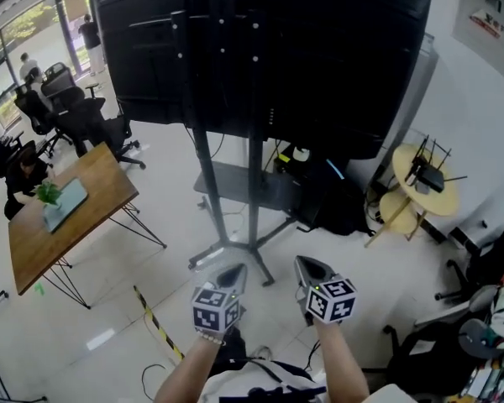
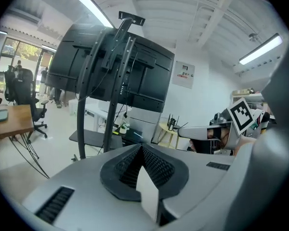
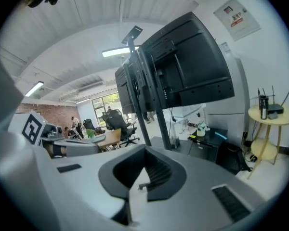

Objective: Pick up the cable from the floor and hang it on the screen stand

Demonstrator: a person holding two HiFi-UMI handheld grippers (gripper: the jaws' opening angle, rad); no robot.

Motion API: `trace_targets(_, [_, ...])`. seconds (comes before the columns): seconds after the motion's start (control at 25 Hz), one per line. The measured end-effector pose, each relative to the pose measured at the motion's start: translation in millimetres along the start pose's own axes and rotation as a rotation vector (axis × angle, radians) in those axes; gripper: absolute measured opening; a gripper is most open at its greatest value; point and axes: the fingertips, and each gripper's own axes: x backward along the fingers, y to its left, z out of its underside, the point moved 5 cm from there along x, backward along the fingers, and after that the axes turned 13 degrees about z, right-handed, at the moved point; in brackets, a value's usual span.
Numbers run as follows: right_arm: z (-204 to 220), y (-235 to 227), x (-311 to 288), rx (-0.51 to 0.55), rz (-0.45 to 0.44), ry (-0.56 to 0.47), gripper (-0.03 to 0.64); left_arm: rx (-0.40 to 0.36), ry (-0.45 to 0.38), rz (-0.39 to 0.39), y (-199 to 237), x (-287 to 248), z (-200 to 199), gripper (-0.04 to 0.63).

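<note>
The big black screen (image 1: 269, 49) stands on a wheeled stand with two dark posts (image 1: 203, 162) and a low shelf (image 1: 244, 187); its back faces me. In front of its base, my left gripper (image 1: 234, 269) and right gripper (image 1: 306, 264) hover side by side over the floor, both shut with nothing between the jaws. The left gripper (image 2: 141, 149) points at the stand posts (image 2: 113, 95). Pointing the same way, the right gripper (image 3: 144, 151) also faces the screen (image 3: 183, 71). A thin dark cable (image 1: 148, 368) lies on the floor at the lower left, apart from both grippers.
A wooden table (image 1: 63, 225) with a plant stands at the left, office chairs (image 1: 76, 112) behind it. A strip of yellow-black tape (image 1: 155, 321) crosses the floor. At the right stands a yellow side table (image 1: 424, 187) with a router, and cables lie behind the stand.
</note>
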Motion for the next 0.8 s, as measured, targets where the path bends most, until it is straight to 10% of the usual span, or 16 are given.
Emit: trace_targets(0.8, [27.9,38.2,57.3,-0.054,-0.013,-0.014,0.002,0.037,-0.023,-0.017,-24.6,60.0,14.2,0.005])
